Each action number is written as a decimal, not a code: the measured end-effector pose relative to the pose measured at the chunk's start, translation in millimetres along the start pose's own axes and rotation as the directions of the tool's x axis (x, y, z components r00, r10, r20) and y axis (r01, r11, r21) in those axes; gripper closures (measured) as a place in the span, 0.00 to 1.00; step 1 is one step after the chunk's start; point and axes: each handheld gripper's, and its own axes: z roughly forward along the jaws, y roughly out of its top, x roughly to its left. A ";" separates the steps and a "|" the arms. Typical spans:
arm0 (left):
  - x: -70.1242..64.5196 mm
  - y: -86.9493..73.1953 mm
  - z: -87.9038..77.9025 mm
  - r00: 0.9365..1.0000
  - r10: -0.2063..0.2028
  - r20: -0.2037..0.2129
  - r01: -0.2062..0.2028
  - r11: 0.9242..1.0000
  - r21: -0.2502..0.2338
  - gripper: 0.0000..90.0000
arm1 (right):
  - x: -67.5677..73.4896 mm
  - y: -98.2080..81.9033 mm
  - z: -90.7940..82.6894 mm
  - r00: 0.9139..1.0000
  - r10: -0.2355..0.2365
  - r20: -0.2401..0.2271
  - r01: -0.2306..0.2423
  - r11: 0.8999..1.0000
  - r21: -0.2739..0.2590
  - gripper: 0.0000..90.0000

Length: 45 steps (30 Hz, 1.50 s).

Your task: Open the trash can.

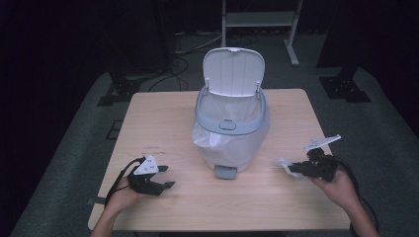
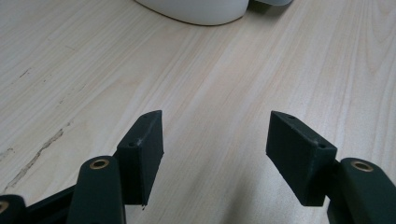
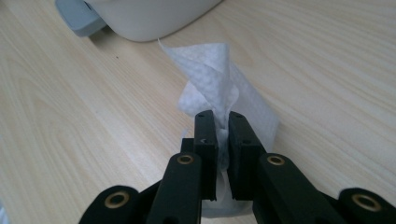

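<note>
White tissue (image 3: pixel 219 79), crumpled, pinched between the jaws of the right gripper (image 3: pixel 223 122); the jaws stand almost together with the sheet caught between them. In the high view, this right gripper (image 1: pixel 292 168) sits at lower right of the frame, tissue (image 1: pixel 282 163) jutting from its tip toward centre, just above the pale wooden surface (image 1: pixel 163 113). Left gripper (image 1: pixel 166 177), lower left of the high view, jaws apart with nothing between; in its own view bare wood shows between the black fingers (image 2: pixel 142 149). White pedal bin (image 1: pixel 231 123), centre of frame, lid up, liner inside, grey pedal (image 1: pixel 226 172) toward the lower edge.
</note>
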 end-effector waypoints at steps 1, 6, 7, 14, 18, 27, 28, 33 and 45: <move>0.1 -0.3 0.0 1.000 0.001 0.000 -0.001 1.000 0.000 0.39 | 0.8 0.8 -2.3 1.000 0.004 -0.002 -0.004 1.000 -0.002 0.92; 0.2 -0.9 -0.4 1.000 0.002 0.001 -0.002 1.000 -0.007 0.38 | 2.3 4.4 -11.6 1.000 0.000 -0.012 0.000 1.000 -0.015 0.92; 0.0 -1.0 -0.9 1.000 -0.006 -0.002 0.006 1.000 -0.013 0.38 | 2.6 6.6 -17.0 1.000 0.002 -0.016 -0.003 1.000 -0.024 0.92; 0.4 -2.2 -1.4 1.000 -0.011 -0.016 0.011 1.000 -0.019 0.36 | 3.9 15.8 -36.5 1.000 0.007 -0.020 -0.008 0.999 -0.041 0.92; 0.7 -2.7 -1.9 1.000 -0.006 -0.019 0.006 1.000 -0.018 0.35 | 5.2 20.0 -44.8 1.000 0.006 -0.021 -0.007 0.999 -0.052 0.92; 0.6 -3.6 -2.4 1.000 -0.006 -0.027 0.006 1.000 -0.025 0.35 | 12.4 38.0 -71.3 0.999 -0.019 -0.030 0.016 0.995 -0.097 0.92; 0.7 -3.7 -2.6 1.000 -0.006 -0.028 0.005 1.000 -0.024 0.35 | 13.3 39.9 -73.5 0.999 -0.022 -0.029 0.019 0.995 -0.098 0.92; 0.6 -4.0 -2.1 1.000 -0.007 -0.027 0.007 1.000 -0.024 0.34 | 16.5 48.4 -83.0 0.999 -0.033 -0.029 0.029 0.994 -0.109 0.92; 1.3 -4.7 -2.5 0.999 -0.009 -0.031 0.009 1.000 -0.020 0.32 | 24.2 69.7 -102.6 0.998 -0.064 -0.028 0.061 0.993 -0.103 0.92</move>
